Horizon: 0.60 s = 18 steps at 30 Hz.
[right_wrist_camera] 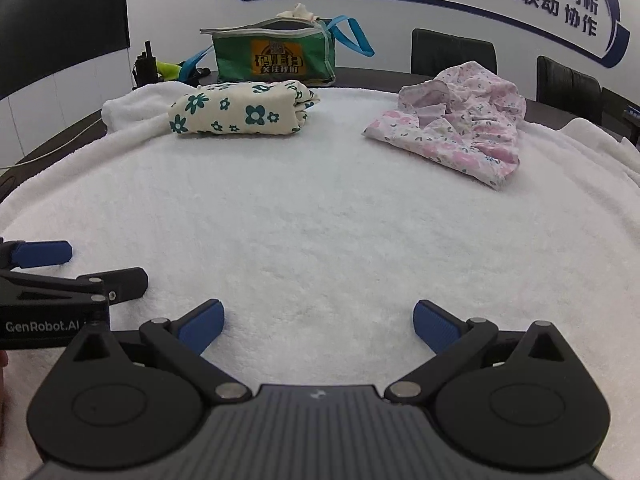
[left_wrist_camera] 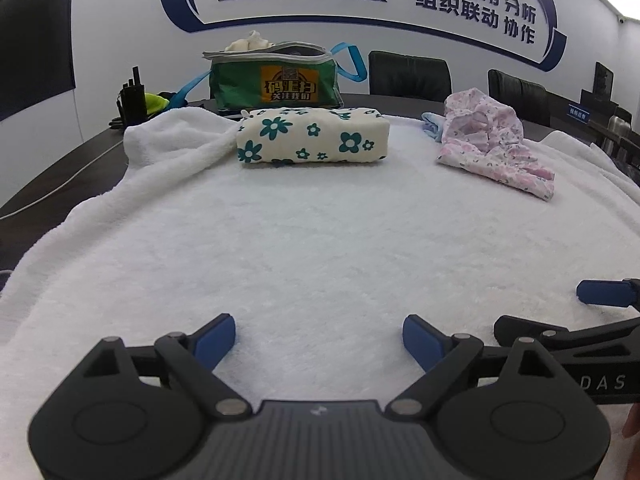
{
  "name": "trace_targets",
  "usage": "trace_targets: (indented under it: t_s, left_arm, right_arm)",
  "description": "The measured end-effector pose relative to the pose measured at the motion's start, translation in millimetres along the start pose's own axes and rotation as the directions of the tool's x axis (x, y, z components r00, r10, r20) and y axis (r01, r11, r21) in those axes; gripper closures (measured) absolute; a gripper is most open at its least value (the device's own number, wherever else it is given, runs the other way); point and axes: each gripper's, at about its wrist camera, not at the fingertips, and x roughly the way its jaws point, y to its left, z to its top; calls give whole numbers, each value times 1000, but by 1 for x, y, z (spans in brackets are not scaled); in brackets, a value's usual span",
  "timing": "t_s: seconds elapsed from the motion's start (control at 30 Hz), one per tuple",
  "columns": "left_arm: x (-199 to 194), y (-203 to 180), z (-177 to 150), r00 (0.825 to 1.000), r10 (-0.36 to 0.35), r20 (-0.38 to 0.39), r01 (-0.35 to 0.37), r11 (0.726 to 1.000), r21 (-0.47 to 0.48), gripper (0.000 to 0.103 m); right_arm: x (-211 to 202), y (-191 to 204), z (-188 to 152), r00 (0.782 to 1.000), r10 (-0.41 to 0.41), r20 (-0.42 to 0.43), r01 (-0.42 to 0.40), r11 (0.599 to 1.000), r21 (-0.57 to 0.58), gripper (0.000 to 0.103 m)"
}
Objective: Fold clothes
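Note:
A cream garment with teal flowers (left_wrist_camera: 312, 136) (right_wrist_camera: 240, 114) lies folded into a neat block at the far side of the white towel (left_wrist_camera: 320, 248) (right_wrist_camera: 340, 220). To its right a pink floral garment (left_wrist_camera: 492, 144) (right_wrist_camera: 460, 128) sits crumpled, with a bit of light blue cloth (left_wrist_camera: 432, 124) behind it. My left gripper (left_wrist_camera: 319, 338) stands open above bare towel, nothing between its blue pads. My right gripper (right_wrist_camera: 318, 322) is open too, over bare towel. Both hover near the towel's front, side by side, well short of the garments.
A green bag (left_wrist_camera: 276, 76) (right_wrist_camera: 274, 54) with blue straps and cloth inside stands behind the folded garment. Black radios (left_wrist_camera: 134, 96) are at the far left on the dark table (left_wrist_camera: 60, 176). Black chairs (left_wrist_camera: 410, 76) line the wall.

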Motion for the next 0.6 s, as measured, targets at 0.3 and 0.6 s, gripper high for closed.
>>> trace_targets:
  t_s: [0.3, 0.6]
  left_arm:
    - [2, -1, 0, 1000, 5, -8, -5, 1000, 6, 6]
    - [3, -2, 0, 1000, 10, -12, -10, 1000, 6, 4]
  right_arm:
    - [-1, -5, -2, 1000, 2, 11, -2, 1000, 3, 1]
    - [-2, -7, -3, 1000, 10, 15, -11, 1000, 14, 1]
